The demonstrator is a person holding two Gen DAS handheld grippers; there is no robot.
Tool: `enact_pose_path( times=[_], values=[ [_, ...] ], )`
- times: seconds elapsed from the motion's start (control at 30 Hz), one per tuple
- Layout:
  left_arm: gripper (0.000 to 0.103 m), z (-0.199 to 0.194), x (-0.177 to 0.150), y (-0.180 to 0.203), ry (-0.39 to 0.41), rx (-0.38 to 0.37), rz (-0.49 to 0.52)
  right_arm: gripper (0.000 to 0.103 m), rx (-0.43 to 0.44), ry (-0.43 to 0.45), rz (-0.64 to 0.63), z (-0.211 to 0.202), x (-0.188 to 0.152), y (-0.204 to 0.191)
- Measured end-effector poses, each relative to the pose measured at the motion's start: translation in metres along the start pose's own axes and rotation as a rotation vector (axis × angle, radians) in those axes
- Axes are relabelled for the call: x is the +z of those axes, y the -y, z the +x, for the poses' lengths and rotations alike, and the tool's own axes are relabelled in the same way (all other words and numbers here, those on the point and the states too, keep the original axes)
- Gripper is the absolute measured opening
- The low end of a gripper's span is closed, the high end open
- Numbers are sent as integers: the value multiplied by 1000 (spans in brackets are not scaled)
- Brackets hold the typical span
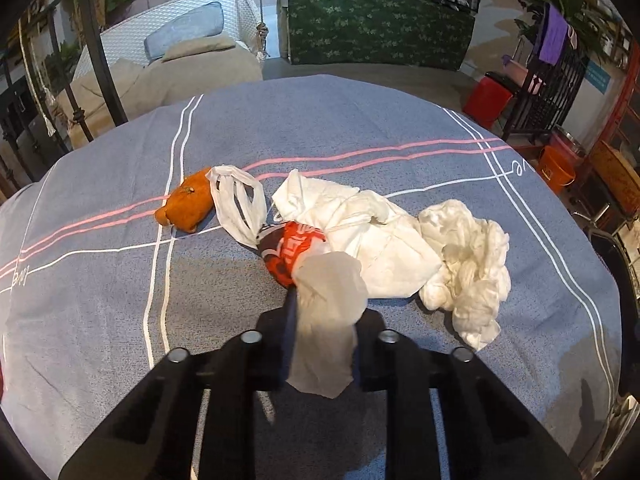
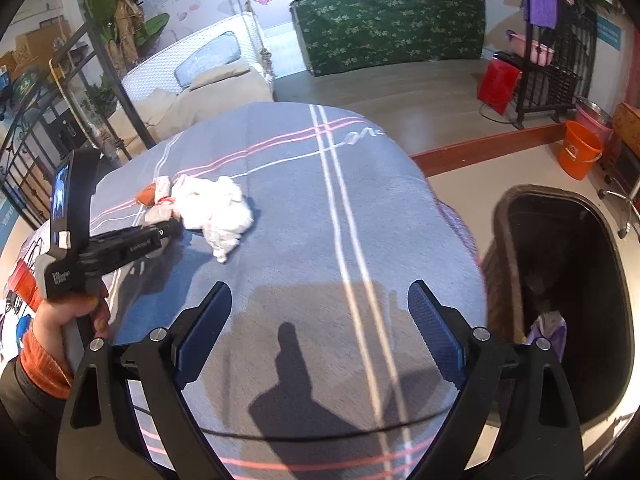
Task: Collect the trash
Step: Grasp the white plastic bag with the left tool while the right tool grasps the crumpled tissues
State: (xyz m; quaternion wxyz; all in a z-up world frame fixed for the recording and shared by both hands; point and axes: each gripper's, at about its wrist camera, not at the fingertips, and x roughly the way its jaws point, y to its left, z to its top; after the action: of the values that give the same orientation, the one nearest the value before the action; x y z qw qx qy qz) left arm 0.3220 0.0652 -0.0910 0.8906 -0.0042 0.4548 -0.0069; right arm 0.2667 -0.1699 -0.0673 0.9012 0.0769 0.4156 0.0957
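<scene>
On the blue-grey striped cloth (image 1: 360, 120) lies a heap of trash: a white plastic bag with red packaging inside (image 1: 292, 252), crumpled white paper (image 1: 372, 236), a wad of tissue (image 1: 468, 264) and an orange peel (image 1: 188, 200). My left gripper (image 1: 326, 314) is shut on a loose flap of the plastic bag. The right wrist view shows the same heap (image 2: 212, 208) far left, with the left gripper (image 2: 170, 229) at it, held by a hand (image 2: 68, 316). My right gripper (image 2: 319, 288) stands open above bare cloth, nothing between its fingers.
A dark open bin (image 2: 505, 216) stands on the floor just off the cloth's right edge. Farther back are an orange bucket (image 2: 578, 152), a red container (image 2: 498, 84), a black metal rack (image 2: 548, 80) and a green-covered counter (image 2: 388, 28).
</scene>
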Motion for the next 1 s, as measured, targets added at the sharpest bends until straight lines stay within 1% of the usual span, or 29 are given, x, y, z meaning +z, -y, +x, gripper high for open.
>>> enact_pose_path(
  times=[0.1, 0.17, 0.27, 0.37, 0.47, 0.53, 0.57, 0.63, 0.73, 0.8, 0.9, 1.0],
  values=[
    [12, -4, -3, -5, 15, -10, -26, 89, 38, -19, -46, 12, 10, -17],
    [11, -9, -6, -11, 24, -13, -50, 89, 76, -39, -88, 25, 17, -32],
    [11, -20, -8, -16, 49, -14, -71, 89, 106, -84, -140, 46, 26, -53],
    [11, -34, -12, -19, 73, -24, -85, 89, 114, -124, -169, 69, 34, -69],
    [11, -47, -18, -24, 96, -30, -101, 88, 96, -158, -203, 89, 42, -83],
    [11, -52, -21, -25, 108, -28, -104, 81, 80, -174, -218, 101, 47, -88],
    [11, -55, -23, -26, 114, -32, -109, 75, 73, -188, -219, 108, 49, -89],
    [11, -56, -22, -27, 115, -45, -119, 72, 71, -206, -212, 116, 52, -90],
    [11, -52, -21, -27, 114, -48, -125, 60, 67, -224, -206, 128, 55, -91],
    [11, -51, -20, -30, 113, -50, -130, 43, 73, -229, -207, 131, 55, -90],
    [11, -50, -20, -30, 114, -51, -130, 37, 93, -214, -192, 126, 53, -88],
    [11, -53, -20, -27, 122, -56, -129, 35, 100, -191, -181, 117, 51, -84]
  ],
)
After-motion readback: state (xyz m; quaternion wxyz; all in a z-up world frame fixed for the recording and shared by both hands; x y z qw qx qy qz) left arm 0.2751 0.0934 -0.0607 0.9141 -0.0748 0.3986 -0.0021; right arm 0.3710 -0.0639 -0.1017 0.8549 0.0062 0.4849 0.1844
